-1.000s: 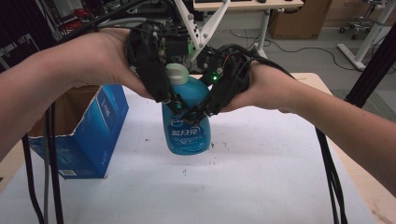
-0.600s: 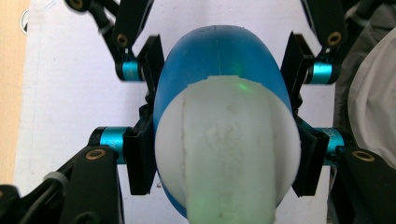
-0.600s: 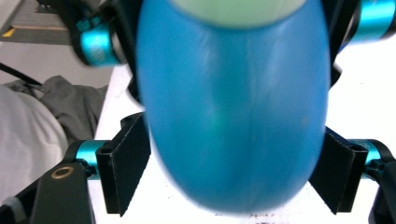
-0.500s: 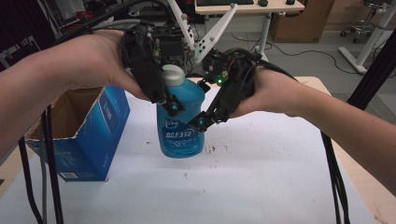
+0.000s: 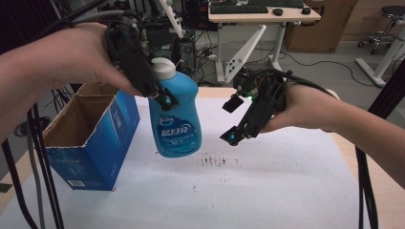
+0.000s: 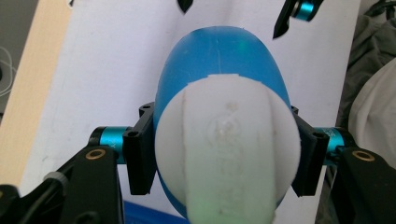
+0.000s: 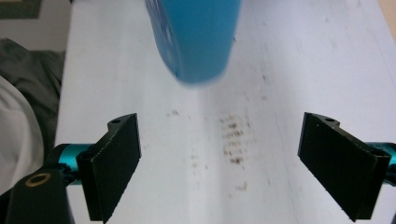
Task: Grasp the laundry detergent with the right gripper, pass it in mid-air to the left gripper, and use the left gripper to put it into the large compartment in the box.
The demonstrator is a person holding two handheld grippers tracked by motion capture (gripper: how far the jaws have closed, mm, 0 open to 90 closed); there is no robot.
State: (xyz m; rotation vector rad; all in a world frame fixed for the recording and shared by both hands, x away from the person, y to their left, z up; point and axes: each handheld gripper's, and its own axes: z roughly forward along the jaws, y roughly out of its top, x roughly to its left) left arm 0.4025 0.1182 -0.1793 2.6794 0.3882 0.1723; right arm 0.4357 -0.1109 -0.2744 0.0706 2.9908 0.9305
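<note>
So the blue bottle is held up off the table at centre-left of the high view, hanging roughly upright with its long axis top to bottom and the white cap uppermost. It's gripped just under that cap by the left gripper, and in the left gripper view the two black pads are seen pressed against either side of the neck, so that one is clamped on the bottle. Down at the lower left of the high view the open box is sitting with its mouth facing up, just left of the bottle and below it, and that's probably the relation that matters: the bottle would have to be carried left and then lowered base first. The left hand is clearly the nearer one to the box. The right gripper is parked to the right of the bottle, apart from it, jaws spread wide with nothing between them; in the right gripper view only bare, smudged table is seen between the pads, with the bottle's base up ahead.
</note>
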